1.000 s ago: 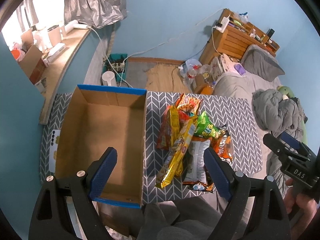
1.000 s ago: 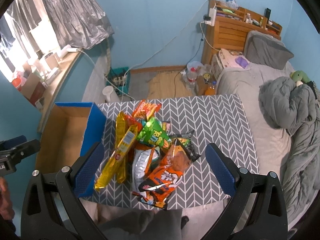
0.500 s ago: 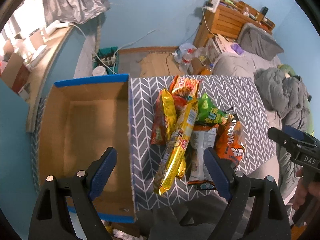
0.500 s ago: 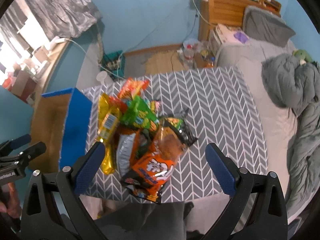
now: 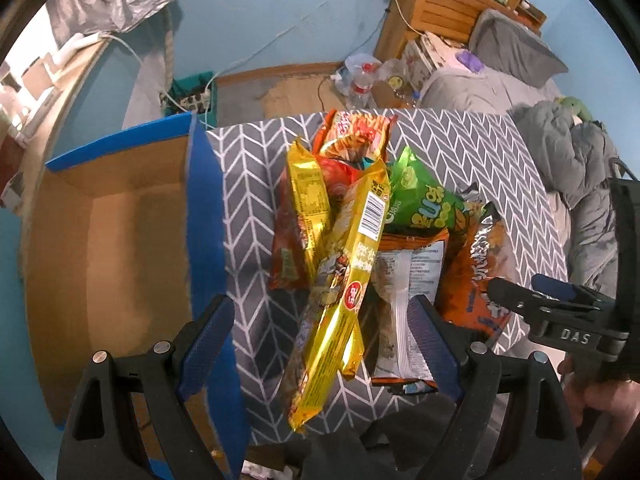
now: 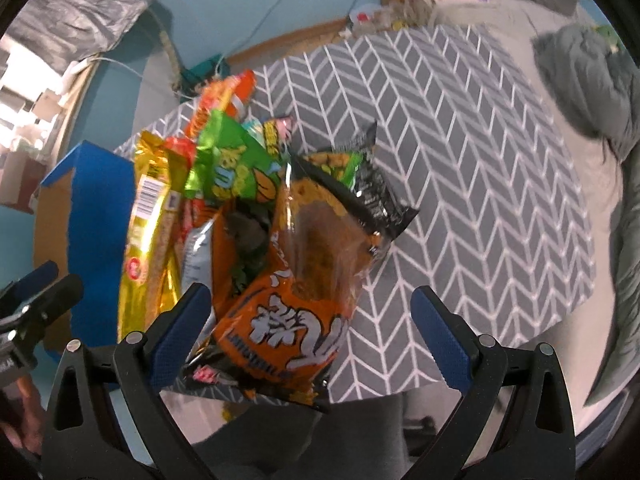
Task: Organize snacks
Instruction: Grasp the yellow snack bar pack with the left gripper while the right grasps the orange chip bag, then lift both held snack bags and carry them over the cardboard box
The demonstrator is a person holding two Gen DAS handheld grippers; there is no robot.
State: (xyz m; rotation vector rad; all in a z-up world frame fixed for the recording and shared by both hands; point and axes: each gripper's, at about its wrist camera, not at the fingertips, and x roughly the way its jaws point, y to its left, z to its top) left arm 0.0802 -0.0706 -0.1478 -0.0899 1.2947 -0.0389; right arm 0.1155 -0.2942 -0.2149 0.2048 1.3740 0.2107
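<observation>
I hold both jaws wide and empty, left gripper point(image 5: 316, 340) over the long gold foil packet point(image 5: 340, 280), right gripper point(image 6: 310, 326) over the orange crinkly snack bag point(image 6: 296, 332), both heaped on the chevron-clothed desk point(image 6: 460, 184) beside the open cardboard box point(image 5: 112, 248), ready for pickup.

Right hand-held gripper point(image 6: 312, 320), fingers wide apart, over orange snack bag point(image 6: 296, 312) on snack pile point(image 6: 224, 184).

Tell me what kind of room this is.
Most likely a bedroom at home. There is a bed with a gray pillow and a rumpled blanket, and a wooden shelf against the blue wall.
</observation>
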